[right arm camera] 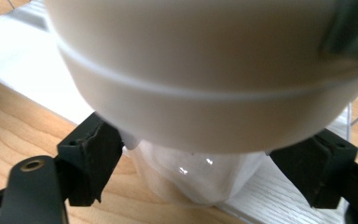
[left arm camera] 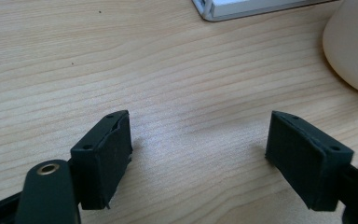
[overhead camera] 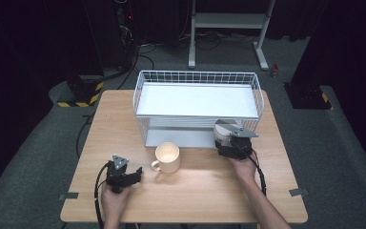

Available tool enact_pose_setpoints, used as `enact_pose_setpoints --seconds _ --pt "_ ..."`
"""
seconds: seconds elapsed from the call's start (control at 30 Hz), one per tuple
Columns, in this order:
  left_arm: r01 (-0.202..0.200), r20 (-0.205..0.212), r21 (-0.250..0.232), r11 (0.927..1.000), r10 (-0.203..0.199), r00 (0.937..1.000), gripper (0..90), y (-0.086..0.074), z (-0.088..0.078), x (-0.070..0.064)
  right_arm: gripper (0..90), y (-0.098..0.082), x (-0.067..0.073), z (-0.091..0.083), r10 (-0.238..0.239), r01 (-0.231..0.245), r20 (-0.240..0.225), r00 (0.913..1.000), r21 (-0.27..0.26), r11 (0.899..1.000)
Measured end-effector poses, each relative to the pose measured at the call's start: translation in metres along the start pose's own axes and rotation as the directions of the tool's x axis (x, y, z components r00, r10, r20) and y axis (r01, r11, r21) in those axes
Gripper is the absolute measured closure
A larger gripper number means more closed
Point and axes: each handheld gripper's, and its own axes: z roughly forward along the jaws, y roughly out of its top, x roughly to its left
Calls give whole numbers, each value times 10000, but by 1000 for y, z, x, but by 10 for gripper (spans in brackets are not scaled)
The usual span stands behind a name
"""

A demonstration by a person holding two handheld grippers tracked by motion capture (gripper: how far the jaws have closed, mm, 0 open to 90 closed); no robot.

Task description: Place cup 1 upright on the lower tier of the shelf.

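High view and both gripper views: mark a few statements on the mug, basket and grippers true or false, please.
1. The cream ceramic mug stands upright on the light wooden table. True.
2. The mug sits inside the white wire basket. False: it stands on the table in front of the basket.
3. The left gripper holds the mug. False: its fingers are open over bare wood, with the mug off to one side.
4. The right gripper has its fingers on either side of a white-capped clear container. True.
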Motion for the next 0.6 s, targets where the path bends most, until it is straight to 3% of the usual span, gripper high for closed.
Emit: enact_pose_setpoints --seconds 0.6 --pt "2 0 0 10000 -2 10000 223 0 0 0 191 -5 2 3 -251 245 257 9994 197 9995"
